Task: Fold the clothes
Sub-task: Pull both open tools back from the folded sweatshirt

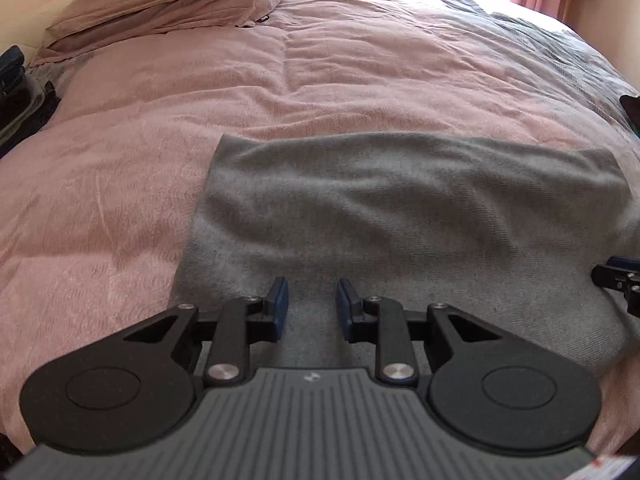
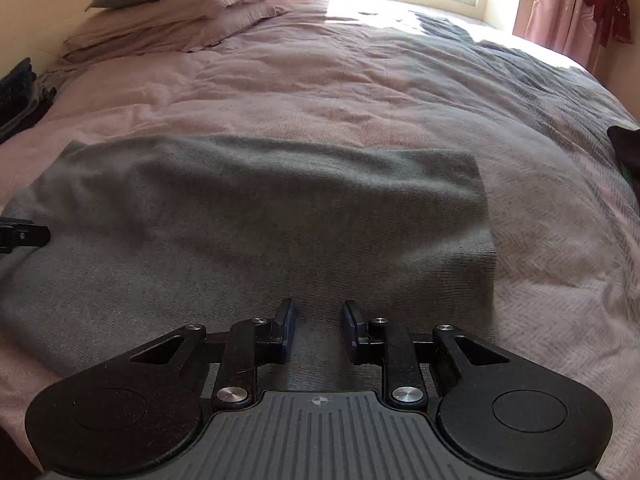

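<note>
1. Nearest the lens, the left hand-held gripper point(image 1: 312, 300) hangs over the near edge of a grey knitted garment folded into a rectangle point(image 1: 400, 208) — blue pads apart, nothing between them.
2. Likewise released, the right hand-held gripper point(image 2: 319, 322) hovers above the same garment.
3. That garment lies flat on a bed's pink crinkled duvet point(image 1: 160, 120) — pink pillows point(image 2: 168, 20) stacked at the far end.
</note>
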`<control>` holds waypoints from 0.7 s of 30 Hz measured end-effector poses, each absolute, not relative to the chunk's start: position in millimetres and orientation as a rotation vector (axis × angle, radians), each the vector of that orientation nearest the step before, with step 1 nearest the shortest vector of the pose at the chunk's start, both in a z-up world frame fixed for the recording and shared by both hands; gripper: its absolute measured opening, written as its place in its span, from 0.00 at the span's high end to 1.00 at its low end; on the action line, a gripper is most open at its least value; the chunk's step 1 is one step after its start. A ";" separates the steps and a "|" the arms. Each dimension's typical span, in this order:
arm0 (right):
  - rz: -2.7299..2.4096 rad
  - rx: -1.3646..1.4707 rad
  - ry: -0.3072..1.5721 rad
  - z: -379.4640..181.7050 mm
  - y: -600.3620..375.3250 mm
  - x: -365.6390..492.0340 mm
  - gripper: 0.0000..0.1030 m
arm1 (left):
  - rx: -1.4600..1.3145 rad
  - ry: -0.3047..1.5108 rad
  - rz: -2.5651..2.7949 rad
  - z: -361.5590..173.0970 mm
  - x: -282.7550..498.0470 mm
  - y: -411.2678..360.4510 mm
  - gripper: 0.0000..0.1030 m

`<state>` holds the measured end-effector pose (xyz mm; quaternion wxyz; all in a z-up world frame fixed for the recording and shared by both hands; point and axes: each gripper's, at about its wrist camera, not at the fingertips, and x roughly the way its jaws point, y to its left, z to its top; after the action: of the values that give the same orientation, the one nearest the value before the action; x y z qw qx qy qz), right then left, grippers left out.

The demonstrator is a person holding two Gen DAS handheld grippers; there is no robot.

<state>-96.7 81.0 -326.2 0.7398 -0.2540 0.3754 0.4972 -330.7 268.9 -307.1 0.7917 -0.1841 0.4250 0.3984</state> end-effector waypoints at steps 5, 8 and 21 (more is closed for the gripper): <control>1.069 -0.469 0.953 -294.5 65.1 -100.1 0.74 | -0.428 1.039 0.922 -286.9 -324.1 258.0 0.77; 1.075 -0.455 1.036 -280.8 55.8 -109.0 0.56 | -0.474 1.094 0.922 -273.0 -323.6 244.6 0.69; 1.034 -0.430 1.092 -272.1 34.5 -112.9 0.52 | -0.548 1.173 0.884 -258.9 -313.0 205.7 0.63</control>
<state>-112.9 34.5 -272.1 0.7096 -0.1938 0.4919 0.4658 -313.0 205.7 -258.9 0.7080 -0.2469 0.5284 0.3982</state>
